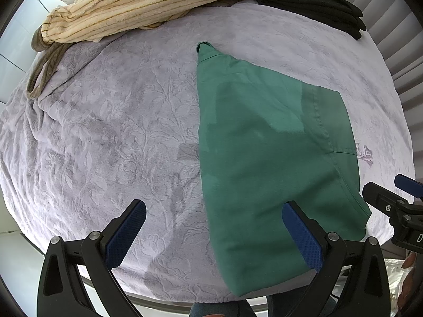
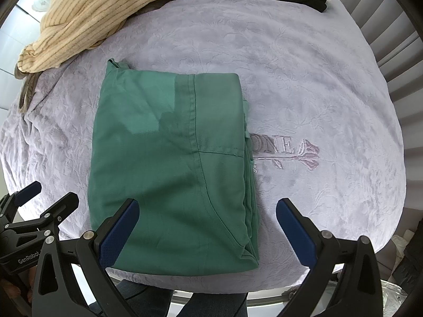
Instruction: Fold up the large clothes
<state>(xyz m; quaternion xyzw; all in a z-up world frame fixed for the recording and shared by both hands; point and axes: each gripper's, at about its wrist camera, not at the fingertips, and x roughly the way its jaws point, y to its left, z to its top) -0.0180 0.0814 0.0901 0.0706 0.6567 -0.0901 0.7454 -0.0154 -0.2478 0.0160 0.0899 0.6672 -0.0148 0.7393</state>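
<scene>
A green garment (image 1: 264, 158) lies folded into a flat rectangle on the lilac embossed blanket (image 1: 119, 132); in the right wrist view it (image 2: 171, 169) sits just left of centre, with stacked layers along its right edge. My left gripper (image 1: 214, 227) is open and empty, hovering above the garment's near left edge. My right gripper (image 2: 207, 224) is open and empty, hovering above the garment's near right corner. The right gripper also shows at the right edge of the left wrist view (image 1: 396, 206), and the left gripper at the lower left of the right wrist view (image 2: 34, 211).
A cream striped fleece (image 1: 148, 5) is piled at the far left of the table. A folded black garment (image 1: 317, 2) lies at the far right. An embroidered rose and lettering (image 2: 293, 150) mark the blanket to the right of the green garment. A ribbed white wall (image 2: 396, 39) stands on the right.
</scene>
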